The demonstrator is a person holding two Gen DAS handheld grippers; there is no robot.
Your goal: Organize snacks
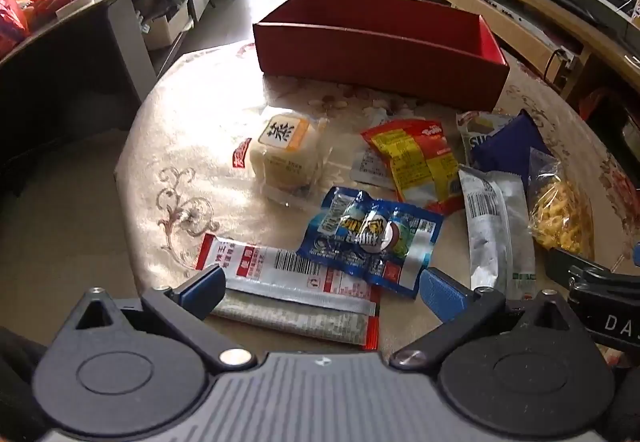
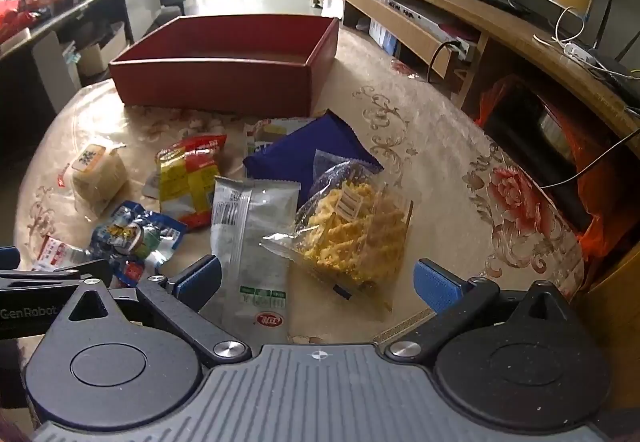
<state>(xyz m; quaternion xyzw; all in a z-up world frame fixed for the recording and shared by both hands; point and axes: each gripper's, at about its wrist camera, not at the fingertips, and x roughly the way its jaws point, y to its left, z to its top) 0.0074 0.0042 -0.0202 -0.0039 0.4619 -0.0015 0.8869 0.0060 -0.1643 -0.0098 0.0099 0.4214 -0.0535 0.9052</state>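
The left gripper (image 1: 322,288) hangs low over the near edge of the round table (image 1: 180,146), its blue-padded fingers spread wide apart and gripping nothing; directly between them, at 6 o'clock in the left wrist view, lies a long red-and-silver sachet (image 1: 296,282), with a crumpled blue foil packet (image 1: 370,238) overlapping its far end. At 12 o'clock from that packet sits a pale wrapped cake (image 1: 286,150) with a yellow label, and toward 1 o'clock a red-and-yellow packet (image 1: 420,162) lies flat. The red box (image 1: 380,54) stands at 12 o'clock at the far side of the table, open-topped, and no snack shows in the part of its inside that can be seen. The right gripper (image 2: 318,282) is likewise open, fingers well apart and holding nothing — a clear bag of yellow twisted crisps (image 2: 356,234) lies between them, just beyond the tips, and a grey-white packet (image 2: 250,238) lies beside the left finger at about 10 o'clock. Beyond the crisps, at 12 o'clock, a dark blue pouch (image 2: 304,158) lies partly under the bag, with a pale-labelled packet (image 2: 268,132) tucked behind it, near the box wall — all the snacks lie loose on the floral tablecloth, outside the box
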